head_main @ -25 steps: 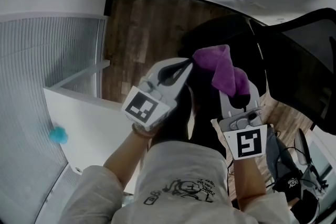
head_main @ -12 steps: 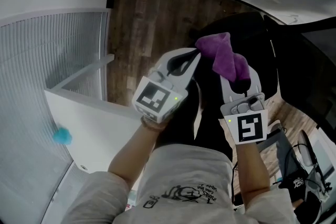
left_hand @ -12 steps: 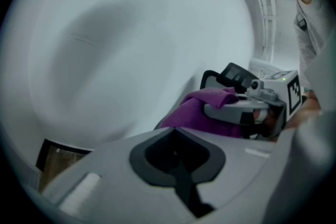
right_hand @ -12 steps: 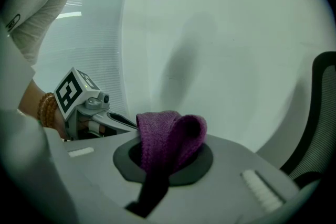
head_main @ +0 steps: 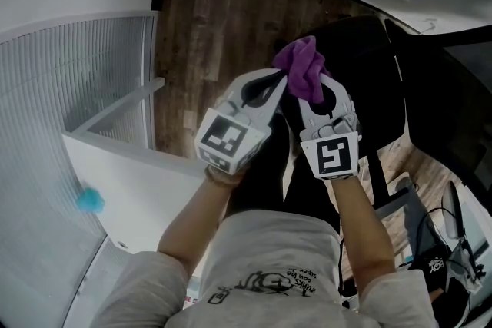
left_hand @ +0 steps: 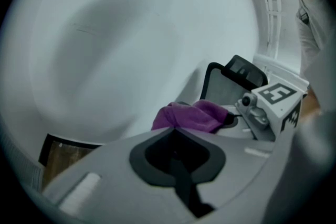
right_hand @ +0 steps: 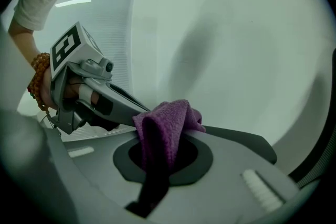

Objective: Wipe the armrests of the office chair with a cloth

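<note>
- The right gripper [head_main: 317, 94] is pinching the fuzzy purple cloth [head_main: 304, 73] and is now closing in beside the left gripper [head_main: 278, 82].
- The left jaws are pressing together, empty, just beside the cloth.
- The cloth is hanging above the black office chair [head_main: 369, 81]; wiping is probably still pending.

Unlettered square markers [head_main: 225, 142] on left claw [head_main: 281, 81] and right claw [head_main: 314, 85] cubes [head_main: 332, 157]; shirt print [head_main: 269, 279] illegible.
</note>
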{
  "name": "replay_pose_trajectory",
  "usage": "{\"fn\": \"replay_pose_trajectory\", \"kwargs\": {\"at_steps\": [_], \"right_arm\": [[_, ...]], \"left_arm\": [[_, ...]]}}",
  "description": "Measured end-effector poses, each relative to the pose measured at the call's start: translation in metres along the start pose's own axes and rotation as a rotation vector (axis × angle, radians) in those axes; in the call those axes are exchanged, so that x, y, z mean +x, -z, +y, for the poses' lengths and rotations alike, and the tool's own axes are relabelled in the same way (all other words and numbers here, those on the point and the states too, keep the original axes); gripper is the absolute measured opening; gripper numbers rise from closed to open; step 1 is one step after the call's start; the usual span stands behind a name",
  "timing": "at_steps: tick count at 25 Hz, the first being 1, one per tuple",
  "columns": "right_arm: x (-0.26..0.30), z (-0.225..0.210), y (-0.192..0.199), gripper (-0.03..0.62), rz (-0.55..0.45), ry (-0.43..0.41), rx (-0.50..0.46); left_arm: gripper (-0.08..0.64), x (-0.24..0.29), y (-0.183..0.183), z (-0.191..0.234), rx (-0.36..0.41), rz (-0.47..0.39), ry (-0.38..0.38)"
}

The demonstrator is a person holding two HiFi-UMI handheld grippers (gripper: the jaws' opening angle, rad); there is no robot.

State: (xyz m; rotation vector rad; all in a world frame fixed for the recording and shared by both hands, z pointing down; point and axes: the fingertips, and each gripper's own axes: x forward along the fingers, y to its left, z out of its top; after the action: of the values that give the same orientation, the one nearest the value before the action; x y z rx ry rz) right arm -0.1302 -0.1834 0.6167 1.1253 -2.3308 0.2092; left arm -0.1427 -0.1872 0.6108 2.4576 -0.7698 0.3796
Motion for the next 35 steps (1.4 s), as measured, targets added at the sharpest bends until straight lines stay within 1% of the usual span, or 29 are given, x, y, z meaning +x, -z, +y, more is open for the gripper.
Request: {"fn": "replay_pose_trajectory", "kwargs": {"at_steps": [5, 11, 13, 15, 18, 21, 24, 28, 35], "right_arm": [[-0.008, -0.014, 0.002, 0.026, 0.003, 0.028, -0.014], [-0.014, -0.051, 0.007, 0.025, 0.014, 0.084, -0.027], [-0.016, -0.073, 0.014, 0.025, 0.047, 0.117, -0.02], [-0.022, -0.103, 0.028, 0.025, 0.089, 0.158, 0.009], [-0.036, -0.15, 0.045, 0.025, 0.124, 0.229, 0.045], [-0.048, -0.187, 0.056, 0.025, 0.156, 0.284, 0.038], [-0.057, -0.213, 0.065, 0.025, 0.187, 0.309, 0.02], [-0.062, -0.226, 0.072, 0.025, 0.214, 0.32, 0.002], [-0.058, -0.227, 0.07, 0.025, 0.228, 0.36, 0.032]], "left_arm": [[0.0, 0.004, -0.001, -0.004, 0.004, 0.019, -0.005], [0.0, 0.012, -0.005, -0.007, 0.012, 0.023, 0.004], [0.0, 0.018, -0.01, -0.008, 0.009, 0.025, 0.009], [0.0, 0.026, -0.014, -0.011, 0.011, 0.031, 0.014], [0.0, 0.034, -0.02, -0.014, 0.02, 0.037, 0.022], [0.0, 0.036, -0.022, -0.015, 0.038, 0.041, 0.031], [0.0, 0.042, -0.02, -0.021, 0.052, 0.047, 0.046], [0.0, 0.051, -0.015, -0.031, 0.072, 0.067, 0.064], [0.0, 0.054, -0.009, -0.026, 0.102, 0.093, 0.078]]}}
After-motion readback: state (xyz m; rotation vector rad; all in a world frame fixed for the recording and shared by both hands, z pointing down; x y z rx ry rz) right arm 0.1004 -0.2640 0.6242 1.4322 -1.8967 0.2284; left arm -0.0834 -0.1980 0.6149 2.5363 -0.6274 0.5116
